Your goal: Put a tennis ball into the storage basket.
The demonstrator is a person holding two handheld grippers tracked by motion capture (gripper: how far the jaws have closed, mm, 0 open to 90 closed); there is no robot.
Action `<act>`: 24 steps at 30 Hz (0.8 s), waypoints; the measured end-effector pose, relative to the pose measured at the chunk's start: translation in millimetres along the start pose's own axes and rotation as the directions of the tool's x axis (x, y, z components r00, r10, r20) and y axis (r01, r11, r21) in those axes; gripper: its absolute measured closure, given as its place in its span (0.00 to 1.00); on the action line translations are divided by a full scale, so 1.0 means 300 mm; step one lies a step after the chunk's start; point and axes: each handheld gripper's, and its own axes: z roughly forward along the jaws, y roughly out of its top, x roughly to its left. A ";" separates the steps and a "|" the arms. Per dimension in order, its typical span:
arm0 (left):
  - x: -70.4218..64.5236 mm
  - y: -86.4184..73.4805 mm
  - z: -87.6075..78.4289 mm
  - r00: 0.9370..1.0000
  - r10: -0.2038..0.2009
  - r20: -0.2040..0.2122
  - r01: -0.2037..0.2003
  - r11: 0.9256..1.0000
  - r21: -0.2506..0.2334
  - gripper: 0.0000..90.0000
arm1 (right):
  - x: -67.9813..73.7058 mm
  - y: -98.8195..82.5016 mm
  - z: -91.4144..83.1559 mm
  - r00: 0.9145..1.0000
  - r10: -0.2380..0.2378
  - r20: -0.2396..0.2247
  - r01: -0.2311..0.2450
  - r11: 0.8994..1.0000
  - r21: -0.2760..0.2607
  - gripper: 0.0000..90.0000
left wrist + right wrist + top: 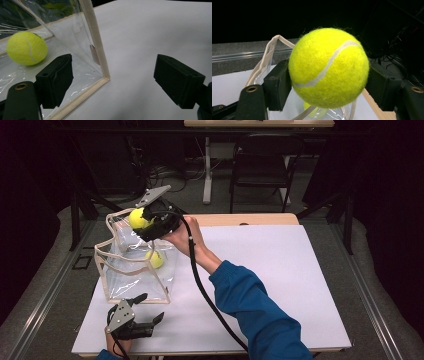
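My right fingers pinch a tennis ball above the clear bag — left fingers spread at seven o'clock.

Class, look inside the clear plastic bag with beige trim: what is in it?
One yellow tennis ball lies inside the clear plastic bag. The right gripper covers part of the opening.

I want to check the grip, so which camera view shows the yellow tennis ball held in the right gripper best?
The right gripper view: the held yellow tennis ball sits large and sharp, a black jaw pressing each side. In the high view it is small, partly hidden by the right gripper. In the left gripper view only a blurred yellow patch shows through the plastic, possibly it.
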 end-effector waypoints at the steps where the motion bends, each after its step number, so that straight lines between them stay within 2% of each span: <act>1: 0.000 0.000 0.000 1.000 0.001 0.000 -0.001 1.000 0.001 0.18 | 0.000 0.001 0.001 1.000 0.001 -0.001 -0.001 1.000 0.001 0.30; 24: 0.000 0.000 0.000 1.000 0.000 0.004 0.000 1.000 0.002 0.18 | 0.004 0.013 0.034 1.000 -0.006 -0.016 0.006 0.999 0.037 0.30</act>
